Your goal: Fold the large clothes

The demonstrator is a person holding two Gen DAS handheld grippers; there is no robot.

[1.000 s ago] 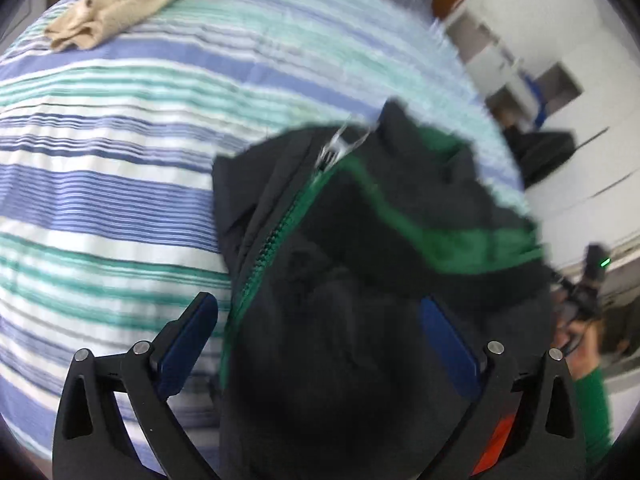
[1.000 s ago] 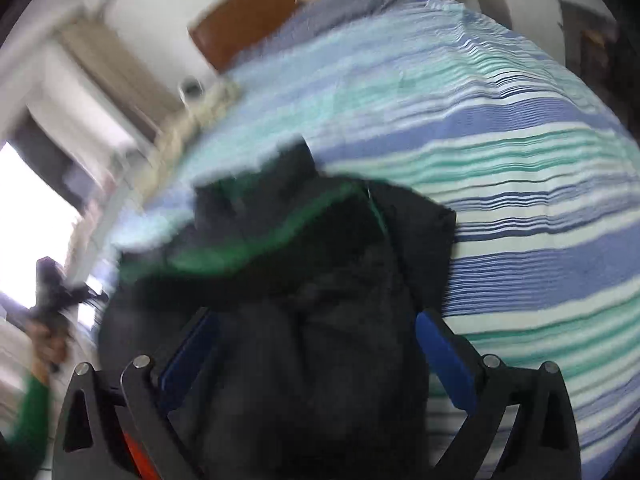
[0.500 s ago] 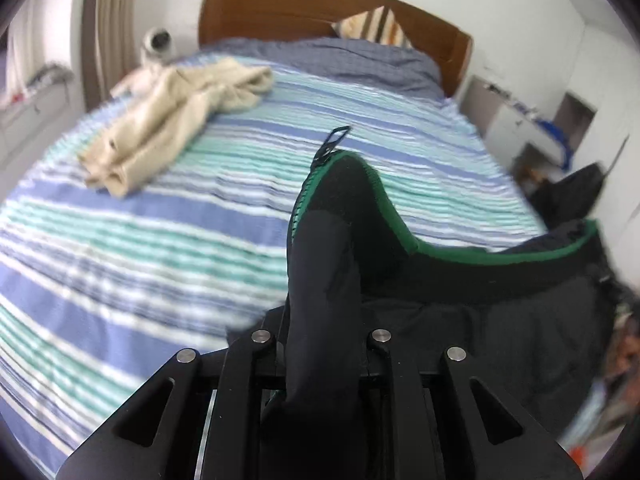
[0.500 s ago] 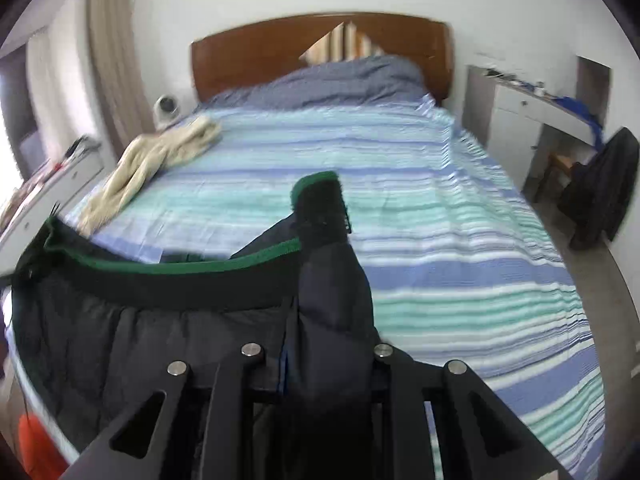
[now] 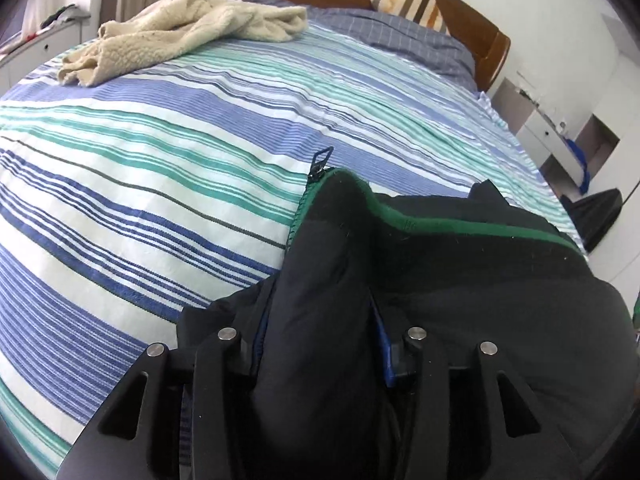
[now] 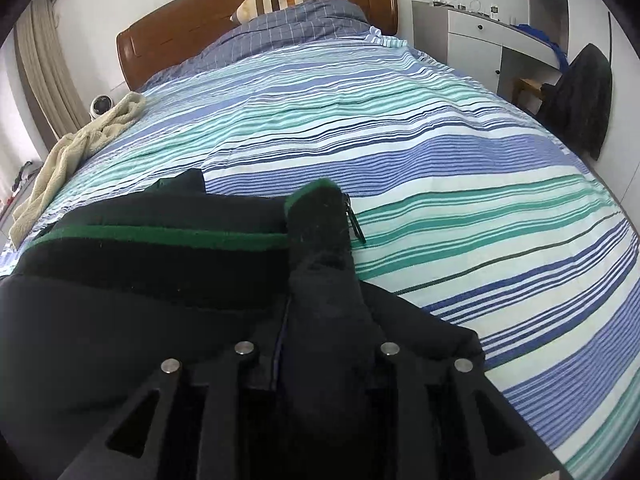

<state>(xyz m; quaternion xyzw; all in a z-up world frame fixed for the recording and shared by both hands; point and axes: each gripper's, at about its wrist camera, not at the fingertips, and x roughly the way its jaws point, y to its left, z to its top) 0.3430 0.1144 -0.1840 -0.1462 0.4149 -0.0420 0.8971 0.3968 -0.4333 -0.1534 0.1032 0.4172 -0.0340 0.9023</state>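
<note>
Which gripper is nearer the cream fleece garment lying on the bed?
Left. The cream fleece garment lies ahead-left of the left gripper. From the right gripper, it sits far left beyond the black jacket.

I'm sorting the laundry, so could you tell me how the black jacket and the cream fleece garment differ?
The black green-trimmed zip jacket is clamped by both grippers at the near edge; the cream fleece garment lies untouched, crumpled, near the headboard. The jacket looks smooth, the fleece fuzzy. Both rest on the striped bedspread.
</note>
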